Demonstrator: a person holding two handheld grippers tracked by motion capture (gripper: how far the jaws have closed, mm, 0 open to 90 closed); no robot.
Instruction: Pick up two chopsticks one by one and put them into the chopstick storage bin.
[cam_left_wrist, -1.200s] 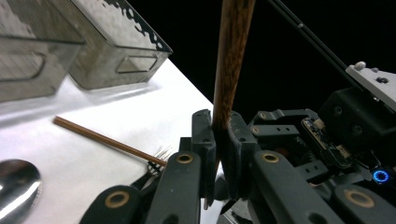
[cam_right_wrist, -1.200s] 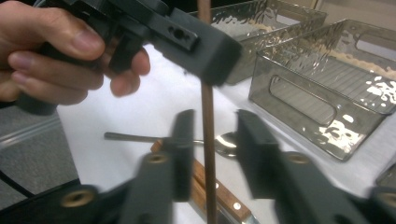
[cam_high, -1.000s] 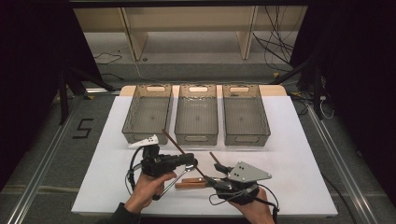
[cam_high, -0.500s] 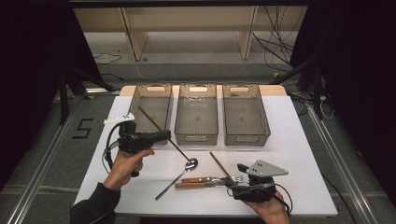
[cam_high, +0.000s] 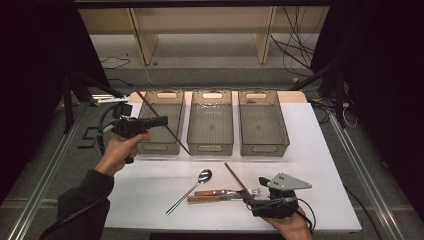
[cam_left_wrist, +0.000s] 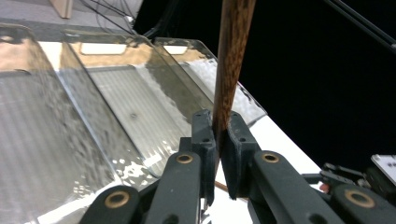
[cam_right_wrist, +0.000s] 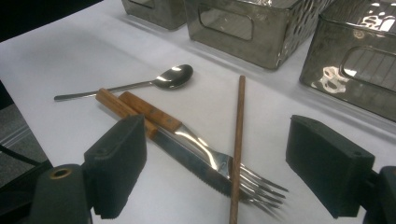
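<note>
My left gripper (cam_high: 156, 121) hovers at the left bin (cam_high: 158, 147), shut on a brown chopstick (cam_high: 172, 133) that slants across the bin from back left to front right. In the left gripper view the chopstick (cam_left_wrist: 231, 65) rises steeply from between the closed jaws of that gripper (cam_left_wrist: 219, 123). On the white table lie a second chopstick (cam_high: 234, 176), a spoon (cam_high: 202, 176), and a wooden-handled knife (cam_high: 212, 198) and fork (cam_high: 220, 191). My right gripper (cam_high: 252, 197) rests low at the front right. It is open (cam_right_wrist: 219, 154), with the fork tines (cam_right_wrist: 261, 186), knife blade (cam_right_wrist: 187, 156) and chopstick (cam_right_wrist: 238, 140) lying between its jaws.
Three smoky clear bins stand in a row at the back; the middle bin (cam_high: 211, 146) and right bin (cam_high: 264, 148) hold nothing. The table's front edge (cam_high: 200, 229) is close under the right hand. Shelving and cables lie beyond the table.
My left gripper has carried one chopstick from the front centre of the table up, left and back to the left bin. The right gripper has shifted slightly right and stays open.
</note>
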